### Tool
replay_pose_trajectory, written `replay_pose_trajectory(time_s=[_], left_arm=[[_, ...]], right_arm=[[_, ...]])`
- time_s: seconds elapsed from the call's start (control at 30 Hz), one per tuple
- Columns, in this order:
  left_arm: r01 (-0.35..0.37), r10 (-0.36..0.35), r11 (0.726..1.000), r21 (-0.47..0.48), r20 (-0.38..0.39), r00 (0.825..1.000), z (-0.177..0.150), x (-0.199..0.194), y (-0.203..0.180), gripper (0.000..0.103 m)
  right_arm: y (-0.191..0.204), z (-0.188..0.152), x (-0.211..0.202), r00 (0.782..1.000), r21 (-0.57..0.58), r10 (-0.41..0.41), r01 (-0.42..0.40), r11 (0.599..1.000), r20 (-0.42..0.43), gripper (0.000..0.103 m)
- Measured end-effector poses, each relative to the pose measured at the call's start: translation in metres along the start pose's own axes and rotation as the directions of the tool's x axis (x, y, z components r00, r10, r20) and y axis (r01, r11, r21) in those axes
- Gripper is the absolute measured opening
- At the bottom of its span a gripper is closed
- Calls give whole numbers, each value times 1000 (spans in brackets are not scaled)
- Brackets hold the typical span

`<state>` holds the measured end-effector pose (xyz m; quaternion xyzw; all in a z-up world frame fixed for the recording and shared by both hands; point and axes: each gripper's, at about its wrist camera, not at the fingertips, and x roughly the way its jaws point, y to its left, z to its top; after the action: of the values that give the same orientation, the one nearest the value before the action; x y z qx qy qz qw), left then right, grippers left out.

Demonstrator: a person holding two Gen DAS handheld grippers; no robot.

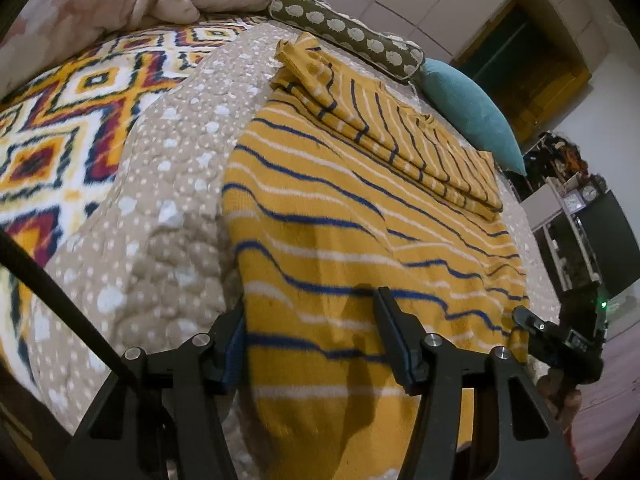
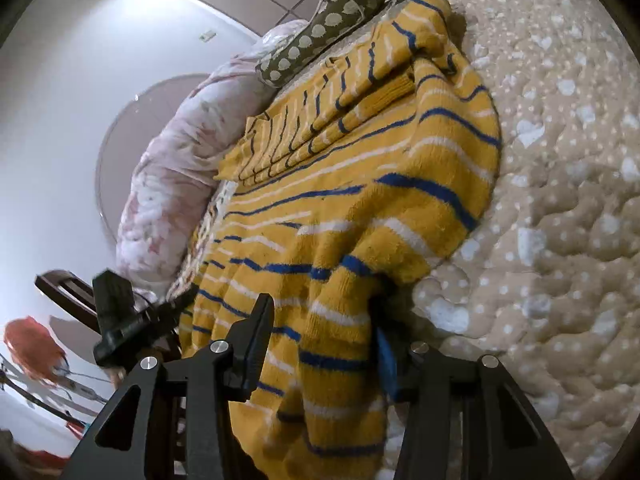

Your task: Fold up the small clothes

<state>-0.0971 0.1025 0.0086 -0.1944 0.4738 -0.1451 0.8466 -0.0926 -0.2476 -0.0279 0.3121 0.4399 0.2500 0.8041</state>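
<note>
The striped sweater (image 1: 344,240) lies flat on the bed (image 1: 168,184), sleeves folded across its far end. Left hand-held gripper (image 1: 310,340) and right hand-held gripper (image 2: 320,344) straddle the near hem, jaws wide apart, gripping nothing

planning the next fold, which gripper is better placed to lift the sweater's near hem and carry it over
Neither alone, by my reading: the left gripper and right gripper both stand open, each straddling the near hem of the yellow striped sweater at opposite corners.
</note>
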Motion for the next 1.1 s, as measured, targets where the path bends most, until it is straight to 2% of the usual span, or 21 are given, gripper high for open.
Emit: replay_pose_trajectory(time_s=[0.2,0.3,0.5,0.57,0.63,0.67,0.73,0.8,0.83,0.93,1.0,1.1], left_arm=[[-18,18,1000,14,6,1000,-13,-4,-10,57],[-64,62,996,63,26,998,-19,-3,-20,64],[-85,84,993,76,24,996,-25,0,-30,65],[-93,92,992,85,25,995,-29,-1,-33,57],[-133,131,986,100,25,991,-32,1,-37,39],[-162,161,981,106,25,987,-32,2,-39,35],[-181,181,980,89,2,983,-27,3,-37,16],[-166,167,985,49,-31,985,-20,3,-33,10],[-162,162,987,19,-44,986,-16,0,-31,9],[-181,181,983,24,-26,983,-19,-17,-38,8],[-192,193,980,53,-7,981,-28,-34,-44,8],[-167,167,983,72,3,986,-52,-63,-48,8]], right_arm=[[-8,-16,-15,999,27,41,-41,999,25,48],[-12,-26,-28,998,47,40,-42,998,47,48],[-4,-50,-45,994,5,-77,77,997,84,48],[-2,-59,-47,991,-3,-95,96,995,93,49],[4,-65,-45,986,-20,-124,127,992,109,49],[6,-66,-43,985,-27,-132,136,990,112,49],[12,-67,-35,985,-33,-133,137,990,112,48],[18,-66,-25,985,-49,-143,148,988,99,32],[19,-64,-20,986,-59,-145,150,987,80,17],[15,-55,-19,991,-34,-128,129,991,35,13],[17,-58,-34,992,-56,-118,120,991,36,12],[23,-72,-63,991,-111,-131,133,985,25,11]])
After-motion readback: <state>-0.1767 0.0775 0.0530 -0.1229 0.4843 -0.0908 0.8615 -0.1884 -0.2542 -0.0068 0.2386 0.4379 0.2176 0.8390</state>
